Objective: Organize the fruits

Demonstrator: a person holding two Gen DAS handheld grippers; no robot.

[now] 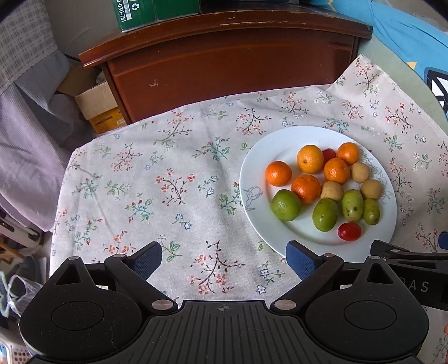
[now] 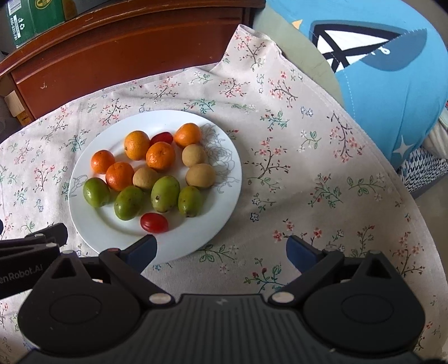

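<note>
A white plate [image 1: 254, 173] [image 2: 224, 184] sits on a floral tablecloth [image 1: 156, 179] [image 2: 294, 173]. On it lie several oranges [image 1: 310, 158] [image 2: 160, 156], several green fruits [image 1: 285, 205] [image 2: 165, 193], three tan round fruits [image 1: 331, 191] [image 2: 200, 175] and two red cherry tomatoes [image 1: 349, 231] [image 2: 154, 222]. My left gripper [image 1: 224, 259] is open over bare cloth to the left of the plate, its right finger by the plate's near rim. My right gripper [image 2: 221, 249] is open at the plate's near-right edge, nothing between its fingers.
A dark wooden cabinet [image 1: 224, 61] [image 2: 120, 47] stands behind the table, with a green box [image 1: 140, 12] on top. A cardboard box [image 1: 96, 103] lies at its left. A blue cushion [image 2: 386, 64] borders the table's far right. The cloth drops off at the left edge.
</note>
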